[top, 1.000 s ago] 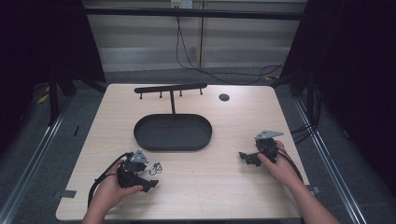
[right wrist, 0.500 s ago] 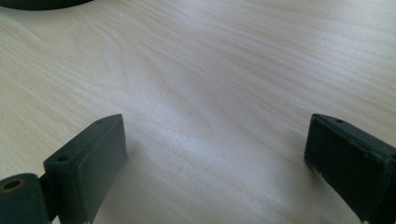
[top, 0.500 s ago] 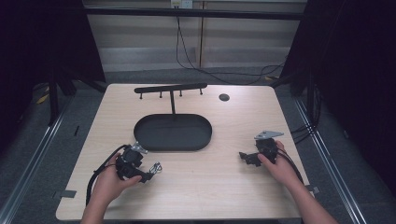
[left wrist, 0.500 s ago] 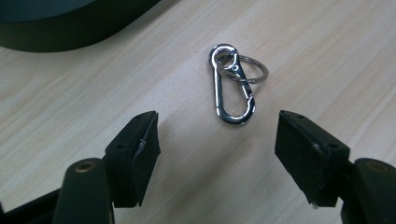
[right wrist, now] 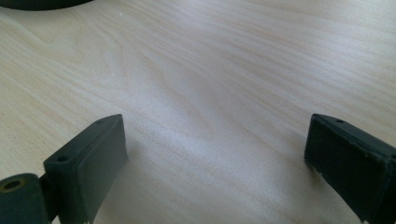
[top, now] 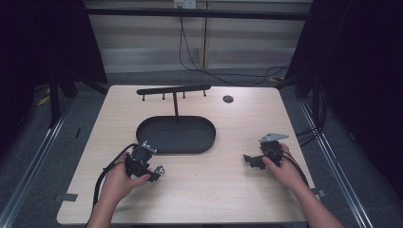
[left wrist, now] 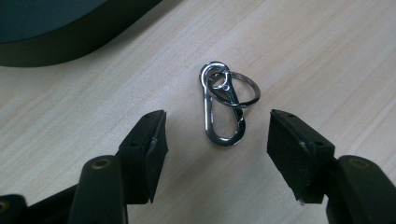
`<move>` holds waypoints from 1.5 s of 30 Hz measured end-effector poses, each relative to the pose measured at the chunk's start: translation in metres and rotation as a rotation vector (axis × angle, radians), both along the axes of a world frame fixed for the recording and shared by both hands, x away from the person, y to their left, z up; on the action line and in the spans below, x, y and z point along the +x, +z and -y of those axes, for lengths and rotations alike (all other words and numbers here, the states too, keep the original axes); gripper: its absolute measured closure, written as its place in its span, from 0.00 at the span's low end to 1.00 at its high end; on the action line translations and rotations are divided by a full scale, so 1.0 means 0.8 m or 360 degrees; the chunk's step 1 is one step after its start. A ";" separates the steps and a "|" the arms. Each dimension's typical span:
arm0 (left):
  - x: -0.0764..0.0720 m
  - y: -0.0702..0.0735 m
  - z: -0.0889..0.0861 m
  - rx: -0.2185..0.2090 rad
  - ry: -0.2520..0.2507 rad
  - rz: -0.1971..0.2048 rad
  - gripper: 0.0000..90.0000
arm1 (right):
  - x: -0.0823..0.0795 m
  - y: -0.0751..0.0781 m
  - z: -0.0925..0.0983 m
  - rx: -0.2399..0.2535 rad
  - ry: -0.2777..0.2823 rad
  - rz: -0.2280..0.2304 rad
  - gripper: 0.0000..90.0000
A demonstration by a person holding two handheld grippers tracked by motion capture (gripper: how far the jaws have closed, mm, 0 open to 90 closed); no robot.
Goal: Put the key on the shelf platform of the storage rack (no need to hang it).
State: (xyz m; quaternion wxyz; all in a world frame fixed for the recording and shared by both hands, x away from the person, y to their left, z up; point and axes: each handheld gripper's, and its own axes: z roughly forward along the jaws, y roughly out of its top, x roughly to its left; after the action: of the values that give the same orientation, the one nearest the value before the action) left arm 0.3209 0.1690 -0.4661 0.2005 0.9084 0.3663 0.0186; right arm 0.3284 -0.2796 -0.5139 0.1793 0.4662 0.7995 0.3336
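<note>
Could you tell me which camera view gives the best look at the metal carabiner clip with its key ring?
The left gripper view: the carabiner clip lies close and sharp on the table. In the high view it is a tiny glint.

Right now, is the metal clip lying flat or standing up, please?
Flat: the metal clip lies on its side on the table, apart from the left gripper.

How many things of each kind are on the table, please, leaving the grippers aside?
Black oval tray: 1
Black hook rack: 1
Silver carabiner clip: 1
Silver key ring: 1
Dark round disc: 1
Total: 5
</note>
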 end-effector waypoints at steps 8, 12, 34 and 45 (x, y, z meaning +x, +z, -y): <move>0.004 -0.005 0.013 0.0078 -0.0007 -0.0046 0.49 | 0.000 0.000 0.000 0.0000 -0.0003 0.0002 0.06; 0.005 -0.004 0.018 0.0119 -0.0015 -0.0053 0.54 | -0.001 0.000 0.000 -0.0003 -0.0012 0.0008 0.06; 0.013 -0.001 0.032 0.0235 0.0039 -0.0076 0.75 | -0.002 0.000 0.001 -0.0004 -0.0014 0.0009 0.06; 0.016 0.004 0.024 0.0137 0.0057 -0.0177 0.75 | -0.001 0.000 0.001 -0.0006 -0.0014 0.0009 0.06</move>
State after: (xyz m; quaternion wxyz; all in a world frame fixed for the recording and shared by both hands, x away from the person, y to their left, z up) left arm 0.3333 0.1494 -0.4628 0.1403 0.9091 0.3920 -0.0125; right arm 0.3272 -0.2801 -0.5140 0.1838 0.4684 0.7976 0.3327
